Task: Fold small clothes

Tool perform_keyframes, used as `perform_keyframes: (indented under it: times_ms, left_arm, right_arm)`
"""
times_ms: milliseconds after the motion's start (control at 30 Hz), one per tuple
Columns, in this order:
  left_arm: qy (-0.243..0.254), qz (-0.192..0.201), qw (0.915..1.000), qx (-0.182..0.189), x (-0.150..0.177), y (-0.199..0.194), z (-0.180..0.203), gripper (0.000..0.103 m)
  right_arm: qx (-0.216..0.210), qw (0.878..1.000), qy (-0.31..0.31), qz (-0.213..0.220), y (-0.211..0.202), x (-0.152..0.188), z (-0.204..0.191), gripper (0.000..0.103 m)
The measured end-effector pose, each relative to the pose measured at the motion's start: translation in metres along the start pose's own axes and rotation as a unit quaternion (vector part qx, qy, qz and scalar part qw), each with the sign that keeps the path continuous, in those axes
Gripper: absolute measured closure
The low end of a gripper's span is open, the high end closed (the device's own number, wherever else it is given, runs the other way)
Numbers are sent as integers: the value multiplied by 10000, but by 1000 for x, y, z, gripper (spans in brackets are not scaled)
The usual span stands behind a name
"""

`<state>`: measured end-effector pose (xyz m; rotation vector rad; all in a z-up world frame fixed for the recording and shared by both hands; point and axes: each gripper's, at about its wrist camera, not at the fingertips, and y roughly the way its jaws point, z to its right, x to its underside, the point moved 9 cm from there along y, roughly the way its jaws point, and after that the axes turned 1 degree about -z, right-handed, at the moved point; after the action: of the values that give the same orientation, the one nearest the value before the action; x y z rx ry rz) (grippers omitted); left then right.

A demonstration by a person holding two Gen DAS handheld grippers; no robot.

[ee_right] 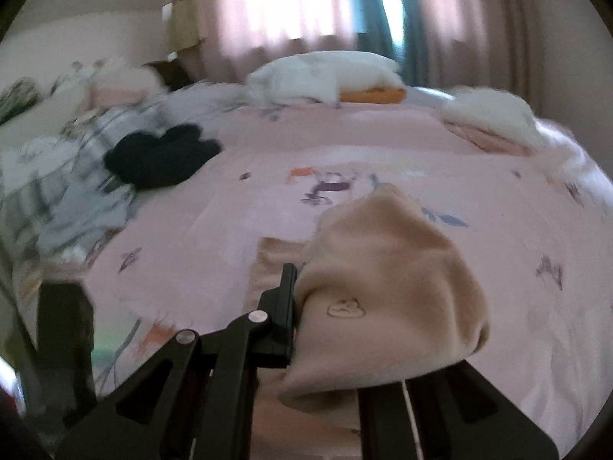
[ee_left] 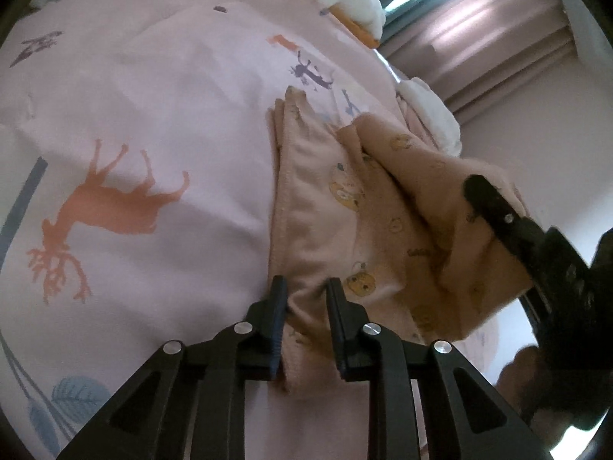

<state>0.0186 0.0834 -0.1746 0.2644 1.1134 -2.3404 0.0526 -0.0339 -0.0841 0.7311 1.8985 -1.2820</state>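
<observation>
A small beige garment (ee_left: 345,207) with bear prints lies on the pink bedspread (ee_left: 153,115). My left gripper (ee_left: 306,291) is at its near hem, jaws a little apart with the hem cloth between them. My right gripper shows in the left wrist view (ee_left: 494,207) at the right, shut on a raised flap of the garment. In the right wrist view the lifted beige cloth (ee_right: 387,299) drapes over my right gripper (ee_right: 325,306) and hides its right finger.
A black garment (ee_right: 161,157) lies at the left of the bed, beside a rumpled grey-white blanket (ee_right: 69,207). White folded items (ee_right: 325,73) and an orange one (ee_right: 371,95) sit at the far edge by the curtains. More white cloth (ee_right: 494,115) lies far right.
</observation>
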Motion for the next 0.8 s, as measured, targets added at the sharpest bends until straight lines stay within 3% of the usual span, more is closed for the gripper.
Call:
perform_keyframes:
  times_ms: [67, 200, 300, 400, 500, 600, 667, 733, 800]
  left_arm:
    - [-231, -59, 9995, 182, -1, -1, -5, 80]
    - [-516, -154, 9977, 409, -3, -2, -9, 80]
    - [-462, -145, 9983, 331, -1, -3, -6, 80]
    - [-383, -107, 9989, 237, 0, -2, -4, 80]
    - [-372, -104, 9990, 222, -2, -1, -4, 80]
    - [-593, -177, 9972, 415, -4, -2, -8, 79]
    - [-833, -292, 9941, 636, -6, -2, -13, 79]
    - [-1071, -378, 9905, 771, -8, -6, -18, 79]
    - [-1035, -294, 9930, 478, -10, -14, -25, 79]
  right_arm:
    - [151, 9987, 344, 331, -13, -19, 24, 93]
    - [751, 9933, 396, 783, -37, -50, 53, 93]
    - [707, 9916, 663, 857, -42, -58, 66, 93]
    - [904, 9905, 460, 927, -41, -55, 61, 93]
    - [517, 9946, -12, 900, -39, -45, 29, 92]
    - [143, 9890, -1373, 540, -25, -20, -26, 92]
    - [104, 9757, -2189, 29, -9, 12, -50, 92]
    - [41, 9677, -2458, -556, 9, 46, -51, 92]
    - [54, 9721, -2203, -808, 17, 58, -37, 92]
